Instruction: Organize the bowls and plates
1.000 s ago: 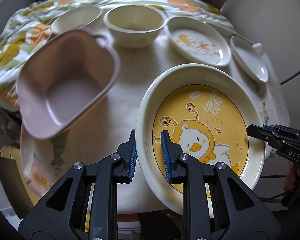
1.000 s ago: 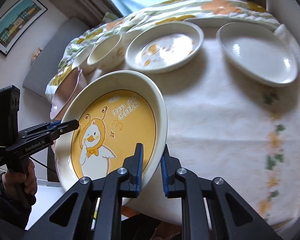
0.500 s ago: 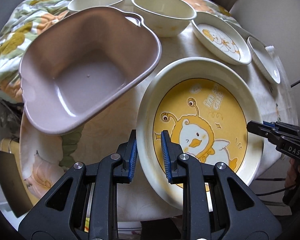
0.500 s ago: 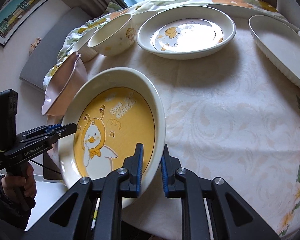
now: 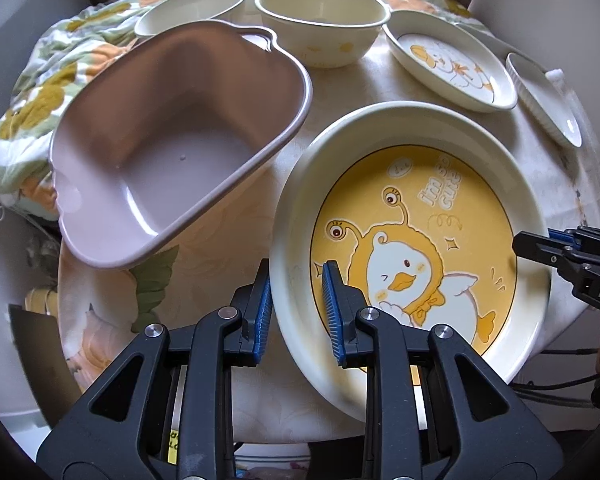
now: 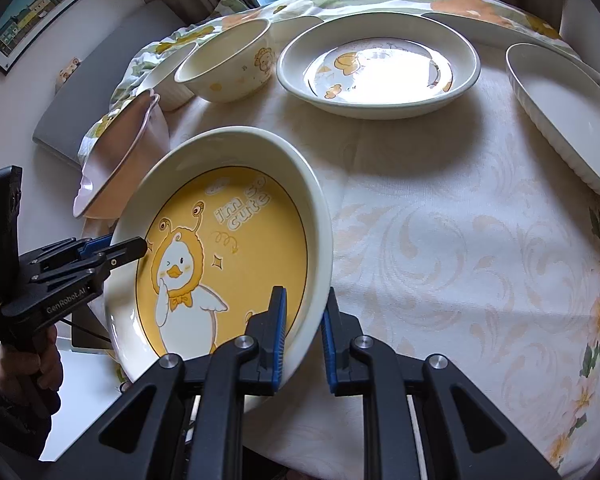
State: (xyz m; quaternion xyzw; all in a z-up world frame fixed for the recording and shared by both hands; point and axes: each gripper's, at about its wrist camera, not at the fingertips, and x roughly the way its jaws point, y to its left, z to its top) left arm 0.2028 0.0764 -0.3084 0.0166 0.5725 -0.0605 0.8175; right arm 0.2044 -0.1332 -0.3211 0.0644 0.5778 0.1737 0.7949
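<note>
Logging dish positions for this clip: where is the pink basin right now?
In the left wrist view the pink basin sits tilted at the table's left edge, just left of the yellow duck plate and in front of two cream bowls.

Floral tablecloth (image 6: 460, 240) over round table; framed picture (image 6: 40, 8) on wall, upper left.

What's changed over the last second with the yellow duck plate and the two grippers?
The yellow duck plate, carried by both grippers, has moved forward toward the pink tub and the far dishes, which now look closer. Unchanged: the left gripper and right gripper each still clamp the plate's rim, and the other dishes haven't moved.
</note>
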